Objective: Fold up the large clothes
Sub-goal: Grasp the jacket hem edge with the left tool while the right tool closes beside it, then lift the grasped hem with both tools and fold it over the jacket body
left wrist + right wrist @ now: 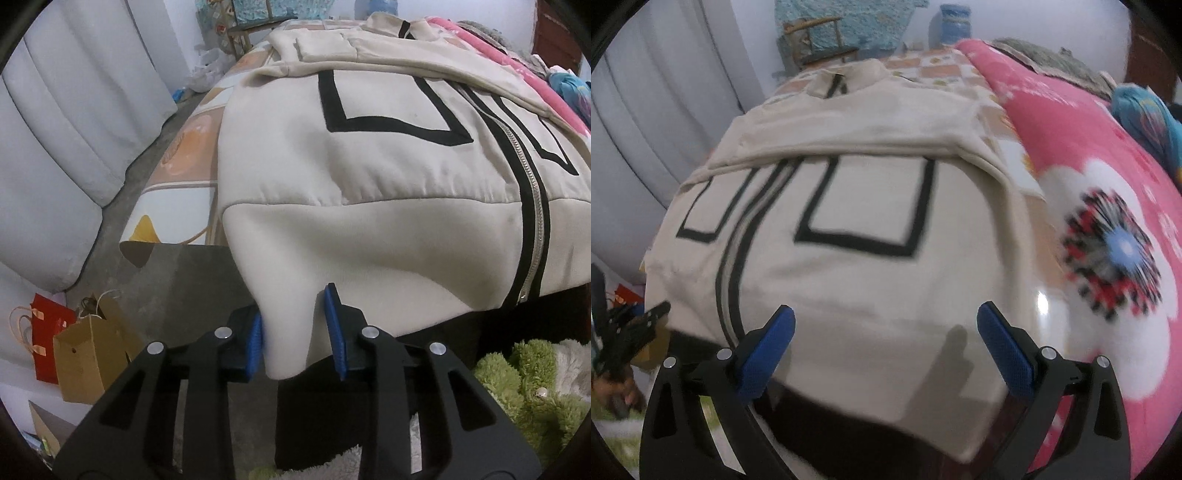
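While a cream zip-front jacket (pixel 369 155) with black rectangular trim lies spread across a bed (pixel 192 147), its sleeves folded over the chest and its bottom band hanging off the near edge, two hand-held claws work at that hem. A patterned orange-and-white sheet covers the bed on the left wrist view, and a pink blanket (pixel 1108 206) with a large white flower print lies just beside the jacket on the right wrist view. A pale upholstered mattress or cushion (pixel 70 122) leans against the wall well apart from the bed, above a grey concrete floor (pixel 192 295). A fuzzy green plush item (pixel 524 398) sits on the floor below the bed's edge. A brown paper bag (pixel 88 354) and a red paper bag (pixel 46 332) stand touching each other near the wall. The metal zipper (pixel 532 206) runs down the jacket's front between black strips. The left claw (pixel 299 339) is clenched on a drooping corner of the jacket's bottom band, its blue pads (pixel 334 332) pinching the cloth from both sides. The right claw (pixel 886 354) is released, its blue pads (pixel 1004 354) spread wide over the hem band near the opposite corner, with the cloth between them; this view is blurred.
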